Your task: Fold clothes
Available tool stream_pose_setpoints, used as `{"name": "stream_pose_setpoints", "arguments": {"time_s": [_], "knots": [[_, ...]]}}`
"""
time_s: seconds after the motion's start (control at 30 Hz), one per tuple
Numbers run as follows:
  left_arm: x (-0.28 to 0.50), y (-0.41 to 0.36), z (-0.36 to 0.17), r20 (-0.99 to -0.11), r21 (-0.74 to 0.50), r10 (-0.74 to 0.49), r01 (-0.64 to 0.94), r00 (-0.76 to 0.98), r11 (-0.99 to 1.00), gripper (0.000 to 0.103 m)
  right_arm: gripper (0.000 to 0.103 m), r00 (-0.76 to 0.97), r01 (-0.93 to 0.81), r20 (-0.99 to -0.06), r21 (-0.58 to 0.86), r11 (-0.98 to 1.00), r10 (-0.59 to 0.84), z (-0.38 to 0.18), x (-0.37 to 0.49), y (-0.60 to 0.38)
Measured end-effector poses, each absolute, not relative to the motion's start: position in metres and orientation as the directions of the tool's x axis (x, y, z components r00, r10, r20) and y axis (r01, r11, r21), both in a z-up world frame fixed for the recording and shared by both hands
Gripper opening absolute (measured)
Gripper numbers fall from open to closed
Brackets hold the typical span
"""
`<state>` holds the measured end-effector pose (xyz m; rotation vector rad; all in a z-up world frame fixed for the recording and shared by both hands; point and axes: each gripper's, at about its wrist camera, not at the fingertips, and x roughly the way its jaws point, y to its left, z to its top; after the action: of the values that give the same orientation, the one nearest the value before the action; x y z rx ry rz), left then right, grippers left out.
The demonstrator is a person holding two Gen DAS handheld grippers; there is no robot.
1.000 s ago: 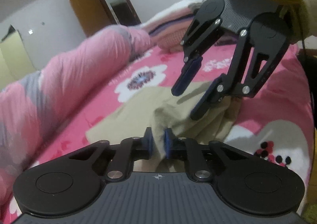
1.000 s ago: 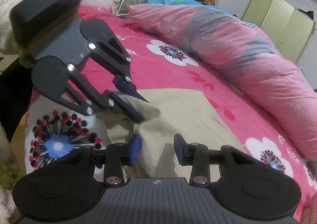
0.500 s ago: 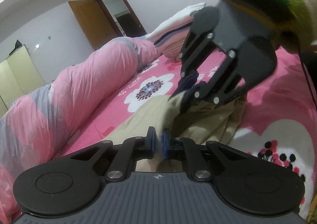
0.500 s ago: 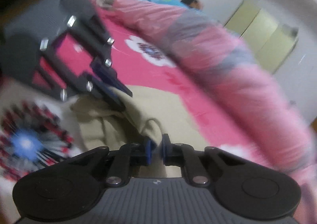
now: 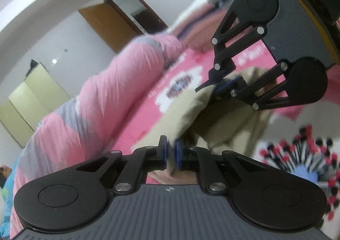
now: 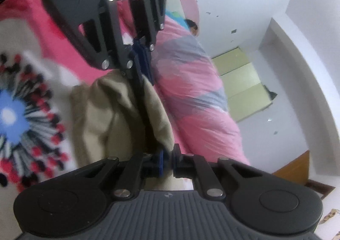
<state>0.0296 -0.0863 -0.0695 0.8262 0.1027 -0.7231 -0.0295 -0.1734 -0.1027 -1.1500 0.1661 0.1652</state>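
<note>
Both grippers now pinch the beige garment [image 5: 182, 112].

Nearest me, left gripper [image 5: 171, 152] jaws are clamped on its edge; right gripper [image 6: 166, 160] jaws have just been closing and grip cloth too. Beyond, the garment hangs bunched above the pink bed [image 5: 250, 53], ready to fold.

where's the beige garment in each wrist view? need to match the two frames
Left wrist: the beige cloth garment sits centre to lower right, running from the left tool up to the right tool.
Right wrist: it hangs centre-left, from the right tool up to the left tool.
Shared landmark: the rolled pink and grey quilt, left in the left wrist view, right of centre in the right wrist view.
</note>
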Motion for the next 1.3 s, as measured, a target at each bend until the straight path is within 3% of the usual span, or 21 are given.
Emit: {"name": "stream_pose_setpoints", "arguments": {"time_s": [0.1,0.23,0.37,0.5,0.57,0.8,0.9,0.97,1.07,1.13,1.3], "knots": [[0.033,-0.084,-0.075,-0.383,0.597,-0.521,0.635,0.762,0.490,0.015,0.007,0.971,-0.234,-0.236,-0.900,0.368,0.041,-0.123,-0.029,-0.165],[0.035,-0.066,-0.061,-0.387,0.435,-0.515,0.644,0.765,0.630,0.037,0.007,0.970,-0.226,-0.241,-0.840,0.493,0.035,-0.104,-0.027,-0.169],[0.040,-0.047,-0.054,-0.414,0.212,-0.534,0.648,0.737,0.731,0.042,0.007,0.968,-0.228,-0.247,-0.806,0.547,0.038,-0.096,-0.029,-0.176],[0.046,-0.049,-0.060,-0.439,0.109,-0.536,0.635,0.721,0.764,0.042,0.007,0.968,-0.228,-0.247,-0.780,0.582,0.048,-0.093,-0.030,-0.179],[0.045,-0.052,-0.060,-0.432,0.097,-0.538,0.630,0.724,0.770,0.042,0.007,0.969,-0.225,-0.241,-0.776,0.589,0.053,-0.093,-0.031,-0.181],[0.040,-0.074,-0.065,-0.408,0.262,-0.503,0.625,0.762,0.735,0.036,0.009,0.977,-0.206,-0.207,-0.858,0.470,0.050,-0.105,-0.032,-0.179],[0.039,-0.069,-0.062,-0.413,0.249,-0.522,0.645,0.746,0.723,0.036,0.024,0.979,-0.201,-0.200,-0.905,0.376,0.042,-0.121,-0.041,-0.178],[0.041,-0.062,-0.058,-0.409,0.213,-0.542,0.654,0.735,0.726,0.038,0.032,0.983,-0.179,-0.176,-0.893,0.413,0.047,-0.113,-0.054,-0.180],[0.048,-0.048,-0.051,-0.416,0.120,-0.574,0.668,0.706,0.735,0.038,0.032,0.982,-0.187,-0.163,-0.783,0.593,0.094,-0.085,-0.077,-0.189],[0.056,-0.041,-0.050,-0.429,0.042,-0.595,0.674,0.679,0.738,0.036,0.031,0.965,-0.253,-0.221,-0.635,0.729,0.142,-0.068,-0.084,-0.193],[0.069,-0.030,-0.053,-0.451,-0.131,-0.643,0.667,0.619,0.734,0.029,0.028,0.867,-0.407,-0.359,-0.107,0.907,0.346,-0.054,-0.059,-0.194]]}}
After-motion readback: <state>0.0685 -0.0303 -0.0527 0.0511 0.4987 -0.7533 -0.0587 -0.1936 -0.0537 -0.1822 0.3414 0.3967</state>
